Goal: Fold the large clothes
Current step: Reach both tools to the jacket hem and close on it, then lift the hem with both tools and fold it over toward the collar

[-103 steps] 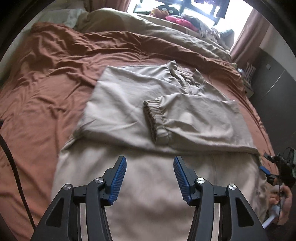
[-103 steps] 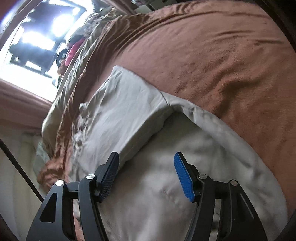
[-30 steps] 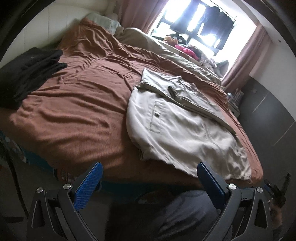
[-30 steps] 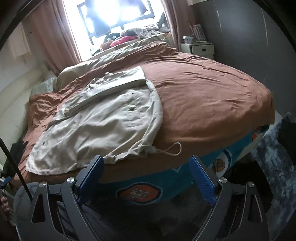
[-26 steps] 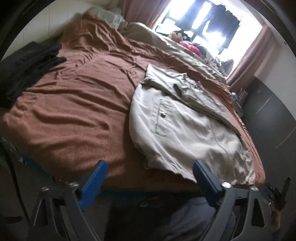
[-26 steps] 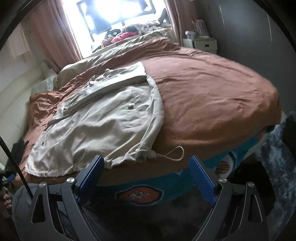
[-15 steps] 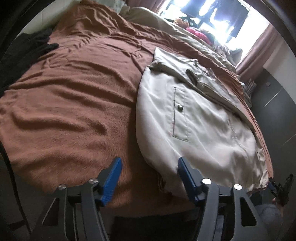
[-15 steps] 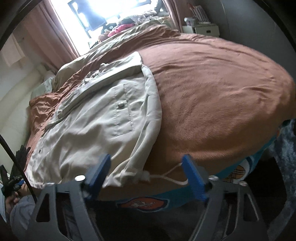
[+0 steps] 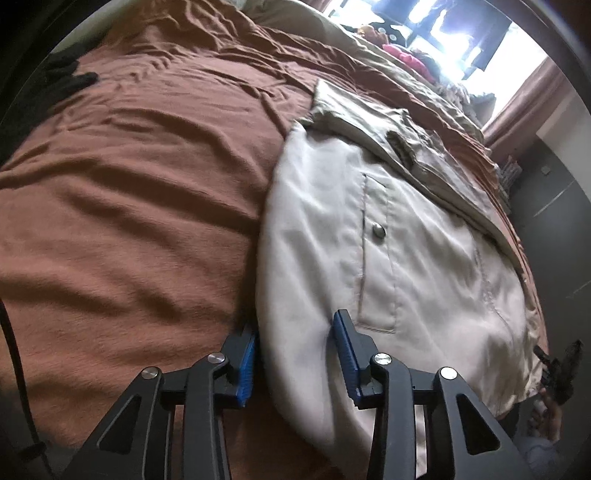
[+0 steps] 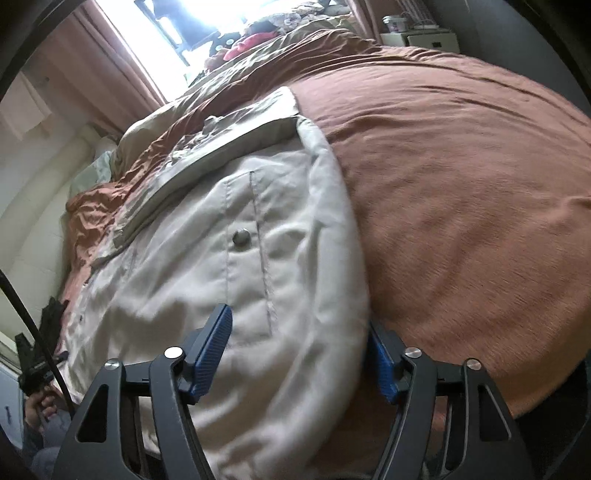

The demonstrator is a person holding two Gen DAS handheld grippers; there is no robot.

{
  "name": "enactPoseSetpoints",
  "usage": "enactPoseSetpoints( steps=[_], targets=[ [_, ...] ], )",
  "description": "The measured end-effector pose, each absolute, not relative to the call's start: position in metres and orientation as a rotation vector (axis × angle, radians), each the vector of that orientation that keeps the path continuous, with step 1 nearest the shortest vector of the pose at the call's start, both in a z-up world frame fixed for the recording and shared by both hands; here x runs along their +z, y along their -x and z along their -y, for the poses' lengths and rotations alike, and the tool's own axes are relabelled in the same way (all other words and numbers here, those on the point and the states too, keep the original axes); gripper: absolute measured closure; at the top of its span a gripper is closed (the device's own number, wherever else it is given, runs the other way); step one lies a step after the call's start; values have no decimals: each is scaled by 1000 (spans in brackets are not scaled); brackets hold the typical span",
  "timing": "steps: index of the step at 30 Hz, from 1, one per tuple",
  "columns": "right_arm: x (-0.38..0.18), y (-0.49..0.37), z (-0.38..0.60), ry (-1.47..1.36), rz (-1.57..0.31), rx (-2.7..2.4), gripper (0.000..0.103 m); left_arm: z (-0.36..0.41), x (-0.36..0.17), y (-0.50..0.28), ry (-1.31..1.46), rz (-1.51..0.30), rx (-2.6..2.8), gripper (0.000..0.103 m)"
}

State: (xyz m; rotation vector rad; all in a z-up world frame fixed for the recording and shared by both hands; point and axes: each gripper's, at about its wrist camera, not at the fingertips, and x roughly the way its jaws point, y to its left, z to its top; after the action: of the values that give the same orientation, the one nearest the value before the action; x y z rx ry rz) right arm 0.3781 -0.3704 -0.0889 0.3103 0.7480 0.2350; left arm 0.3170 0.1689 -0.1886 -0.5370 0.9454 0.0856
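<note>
Both grippers have come down from well back of the bed to the near hem of the jacket since a second ago, and their jaws have narrowed from wide to about half open. The bed (image 9: pixel 122 206), under a rust-brown cover, is filling most of both views, and its far side is carrying a rumpled beige duvet (image 9: pixel 369 48) below a bright window (image 10: pixel 192 22). The jacket (image 9: pixel 424 240), pale beige, is lying flat across the bed with its upper part folded down over the body, its near hem reaching the bed's edge. A patch pocket (image 10: pixel 251 254) with a metal snap (image 10: pixel 241 236) is showing on each front panel. The left gripper (image 9: pixel 293 356) is straddling the jacket's left side edge near the hem, one blue pad on the brown cover just beside the cloth and the other on the cloth; the jaws are apart and not pinching anything. The right gripper (image 10: pixel 299 356) is straddling the opposite side edge in the same way, one pad on the cloth below the pocket and the other partly hidden behind the bulging edge, jaws likewise apart and gripping nothing. A dark garment (image 9: pixel 62 77) is lying at the bed's far left.
</note>
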Motion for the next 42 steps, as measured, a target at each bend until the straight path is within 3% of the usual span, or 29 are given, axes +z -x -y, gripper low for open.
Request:
enactPoseSetpoints(
  steps=[7,9,12,14,16,29,42],
  targets=[
    [-97,-365,366,-370,-773,308,53,-160,-194,-305,634,-929,-6,70],
    [-100,-361,370,-390,-778,329,58,-157,-194,-301,653,-931,-31,77],
    [-105,-352,378,-437,-785,351,77,-159,-193,-296,689,-928,-41,88],
    [-106,-352,383,-449,-799,332,95,-160,-189,-293,693,-917,-31,92],
    [-102,-348,391,-482,-788,329,99,-159,-180,-289,691,-903,1,93],
    [-37,-285,389,-461,-632,383,102,-162,-108,-251,670,-765,-9,96],
    [-3,-185,406,-449,-522,466,102,-172,-38,-162,659,-661,-50,97]
  ],
)
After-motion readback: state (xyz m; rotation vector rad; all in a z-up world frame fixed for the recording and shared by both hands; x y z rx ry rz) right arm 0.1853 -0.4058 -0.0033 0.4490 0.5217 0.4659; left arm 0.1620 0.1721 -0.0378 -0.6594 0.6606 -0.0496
